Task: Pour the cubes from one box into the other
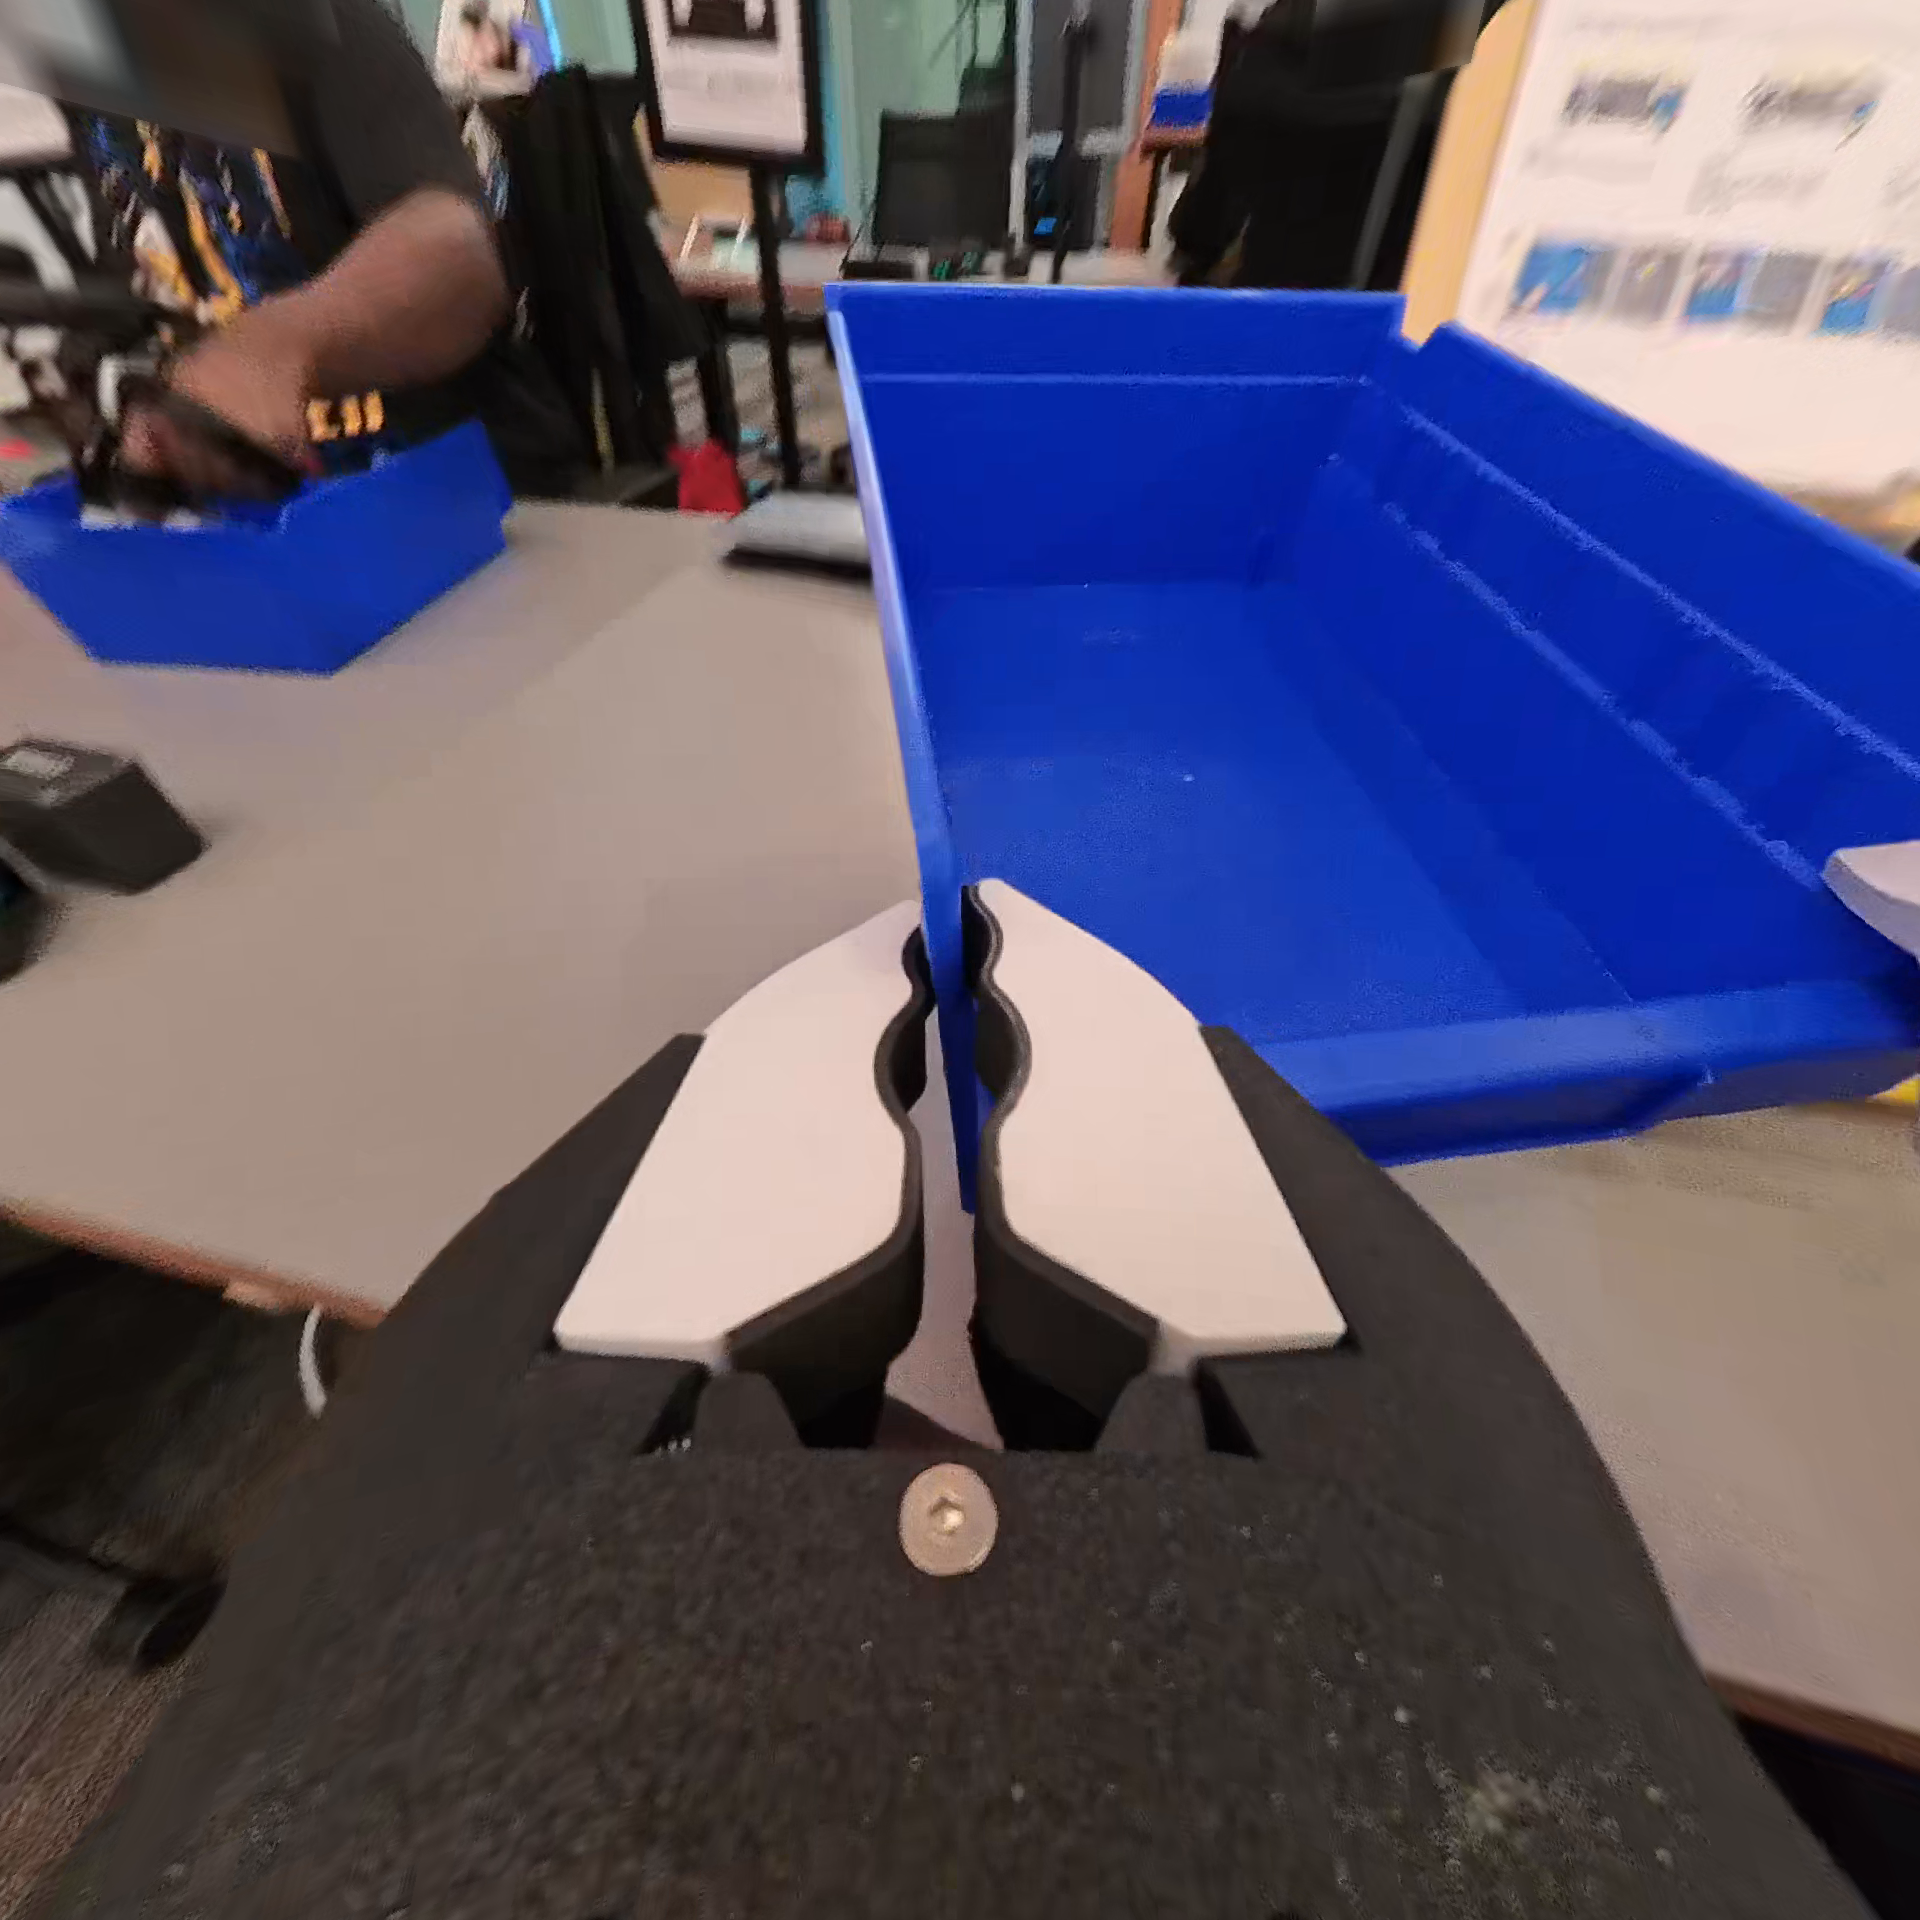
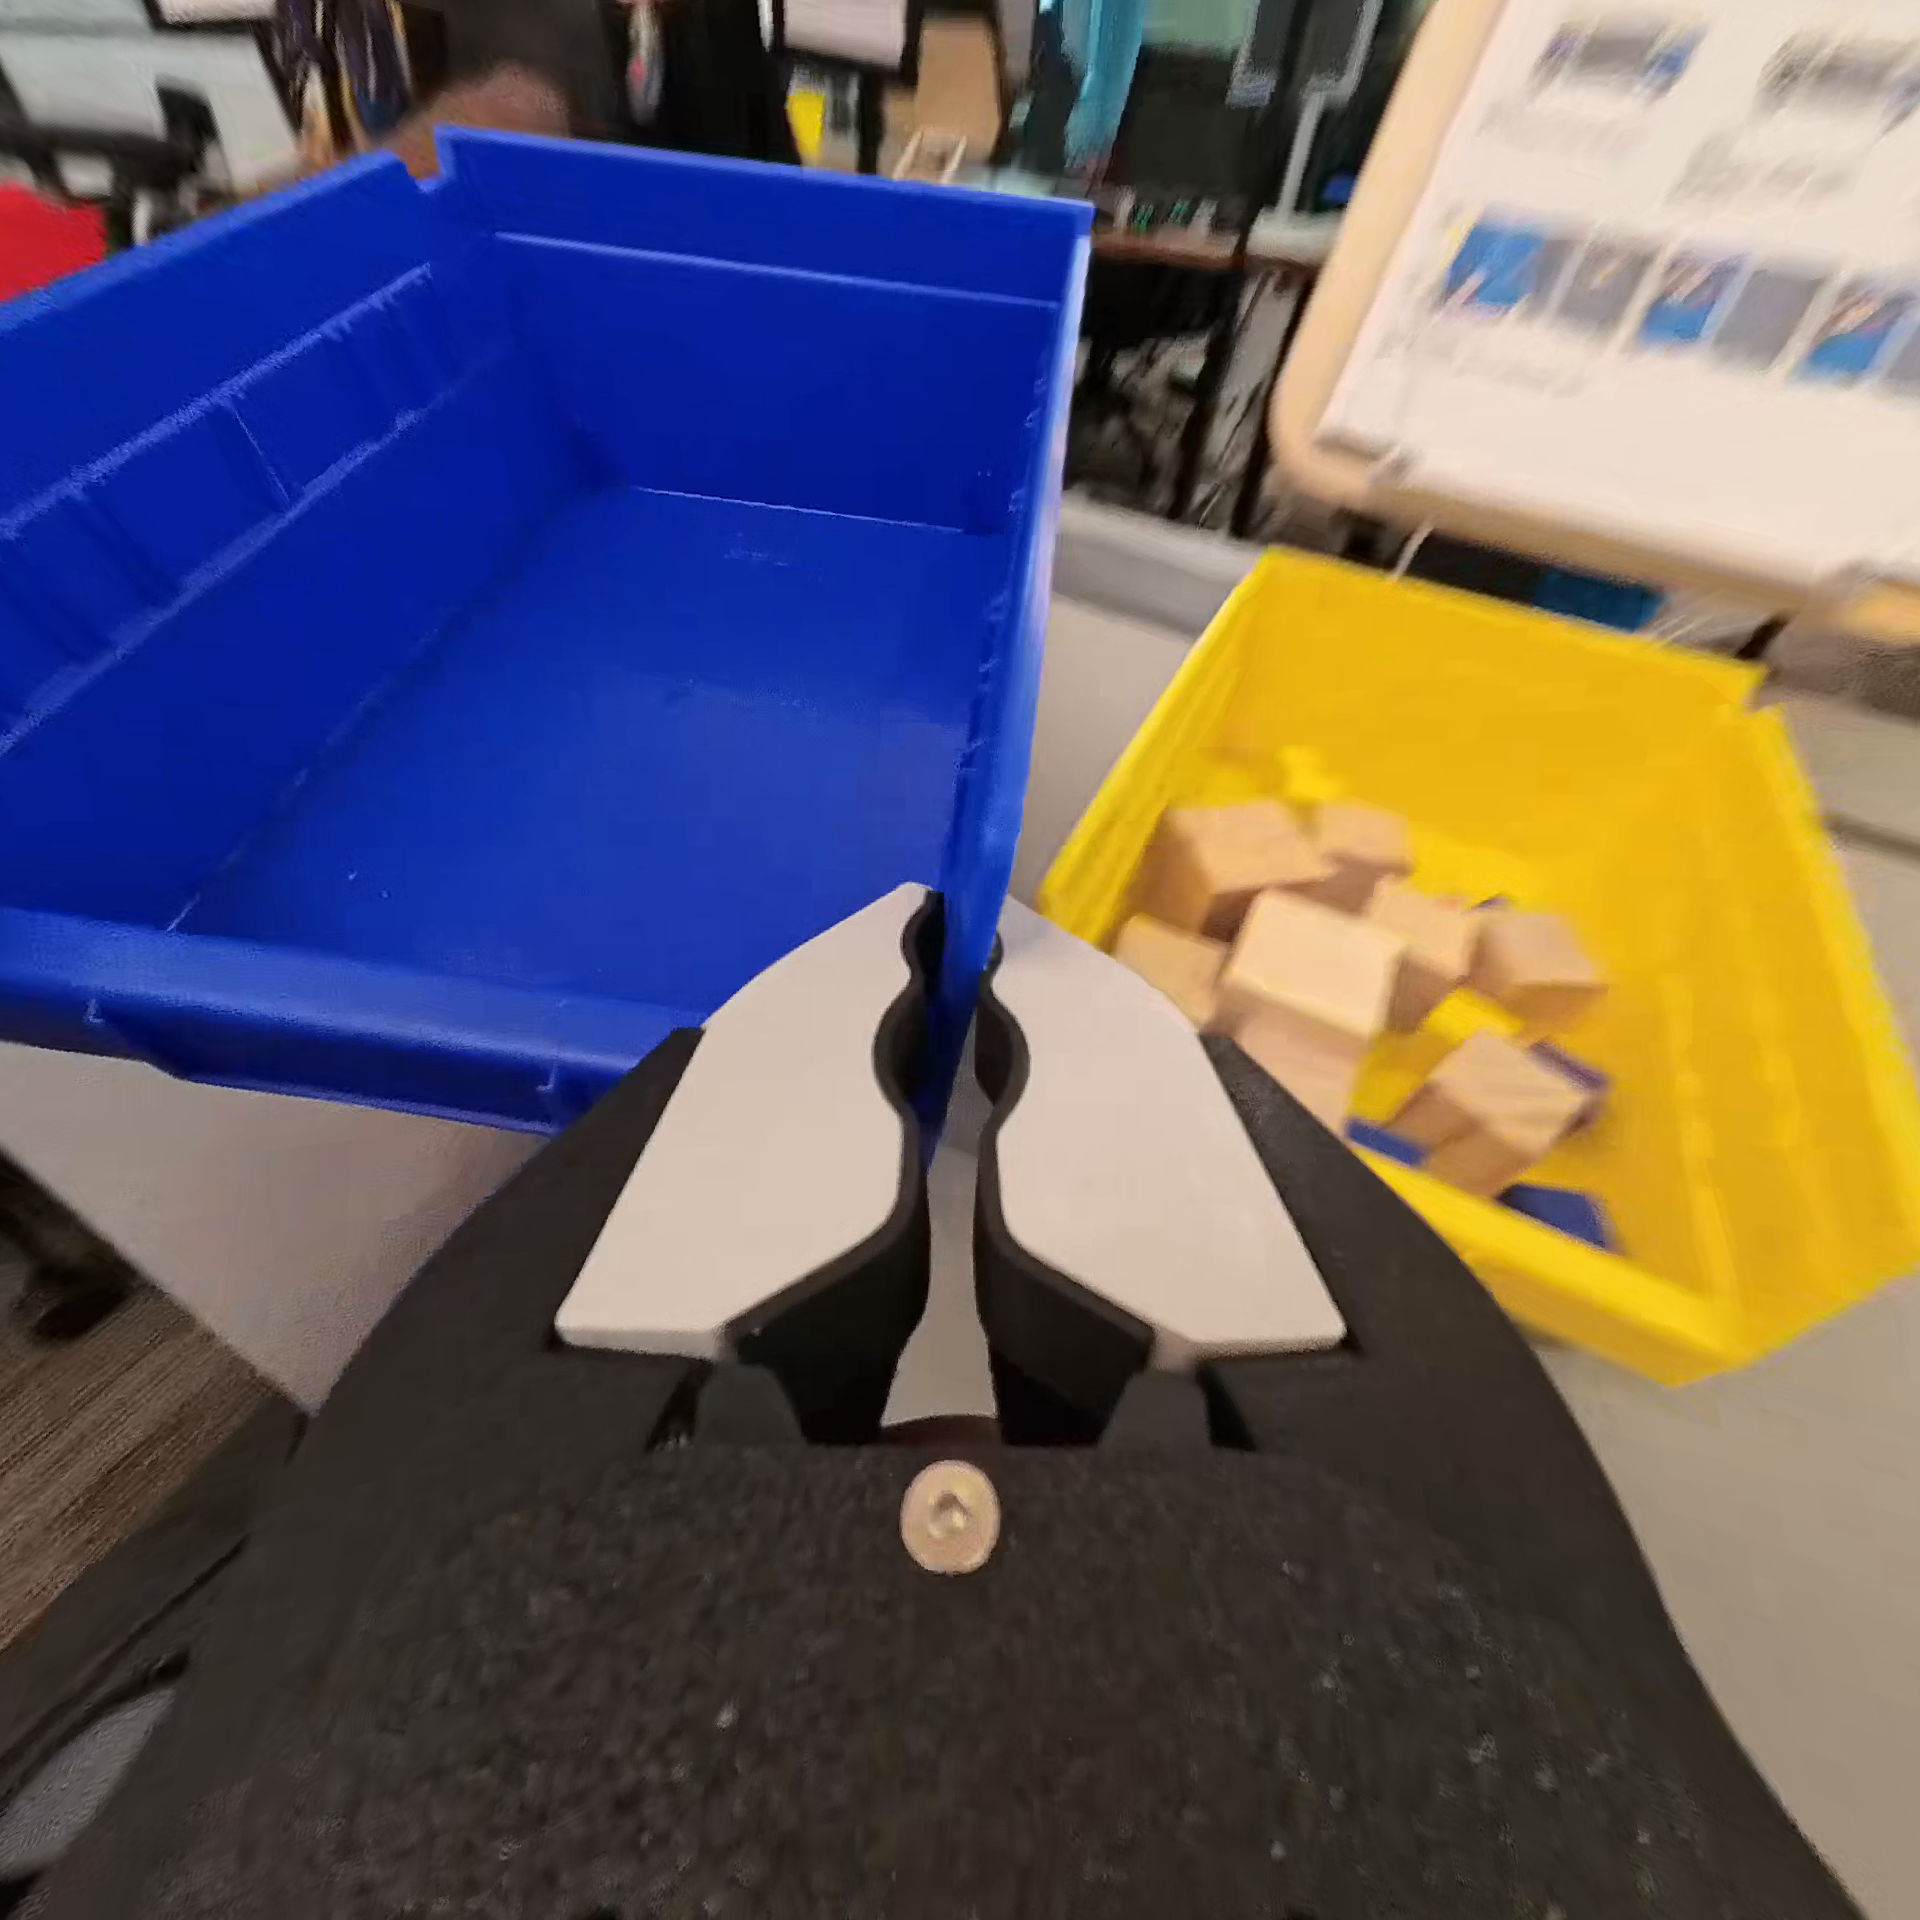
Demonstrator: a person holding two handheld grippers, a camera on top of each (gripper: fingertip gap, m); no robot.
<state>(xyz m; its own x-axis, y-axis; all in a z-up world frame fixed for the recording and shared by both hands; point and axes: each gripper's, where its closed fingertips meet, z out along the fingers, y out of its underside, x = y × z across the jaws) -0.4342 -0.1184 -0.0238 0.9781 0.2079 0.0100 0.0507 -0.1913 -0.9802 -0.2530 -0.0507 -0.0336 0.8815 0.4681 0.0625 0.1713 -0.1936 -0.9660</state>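
An empty blue box (image 1: 1247, 790) is held between both grippers above the grey table (image 1: 468, 883). My left gripper (image 1: 948, 935) is shut on the blue box's left side wall, near its front corner. My right gripper (image 2: 951, 935) is shut on the right side wall of the same blue box (image 2: 582, 707). A fingertip of the right gripper shows at the right edge of the left wrist view (image 1: 1881, 894). A yellow box (image 2: 1621, 790) stands on the table to the right of the blue box, with several wooden cubes (image 2: 1320, 966) lying in it, some with blue faces.
A second blue bin (image 1: 260, 582) stands far left on the table, with a person's hand (image 1: 239, 405) reaching into it. A dark device (image 1: 83, 810) lies at the left. A poster board (image 2: 1662, 260) leans at the back right. The table's front edge (image 1: 187, 1262) is near.
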